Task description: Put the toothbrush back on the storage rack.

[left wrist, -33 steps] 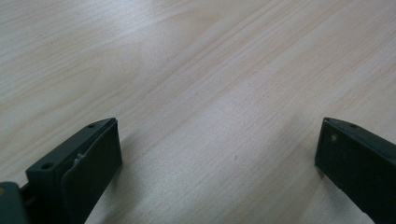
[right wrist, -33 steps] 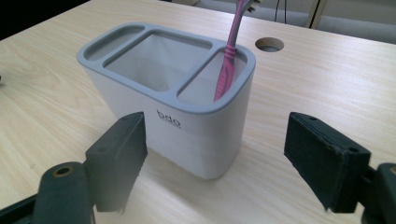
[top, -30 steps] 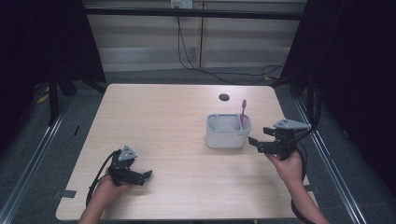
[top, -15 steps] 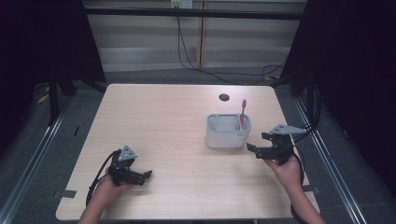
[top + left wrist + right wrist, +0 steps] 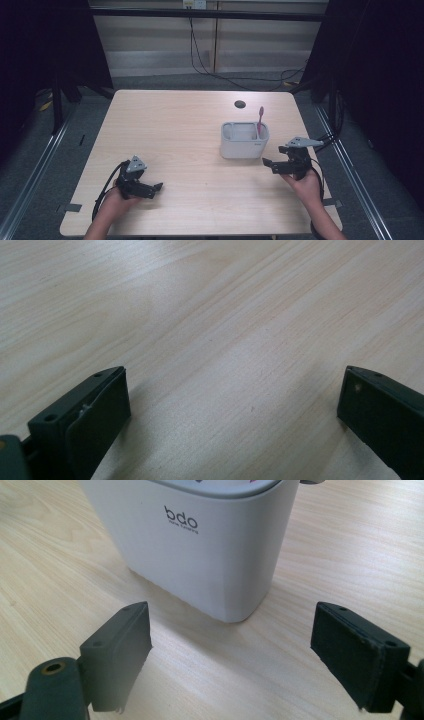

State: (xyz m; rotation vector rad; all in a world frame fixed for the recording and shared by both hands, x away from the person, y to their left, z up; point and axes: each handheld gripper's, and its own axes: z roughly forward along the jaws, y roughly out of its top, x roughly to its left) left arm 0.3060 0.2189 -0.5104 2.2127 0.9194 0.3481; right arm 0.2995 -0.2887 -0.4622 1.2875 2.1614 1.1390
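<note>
The right tool (image 5: 274, 165) has backed off from the white plastic holder (image 5: 244, 145) with its pink toothbrush (image 5: 260, 120), jaws just opened wide, holding nothing, so that job looks done.

Left tool (image 5: 155, 189) low near the tabletop's near-left corner, jaws wide apart, nothing between. Right tool (image 5: 270, 164) by the right edge, jaws just been opening, nothing between, pointing left.

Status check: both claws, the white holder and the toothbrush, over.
Left claw open, empty. Right claw open beside white holder, not touching. Pink toothbrush upright inside. Nothing in the way.
</note>
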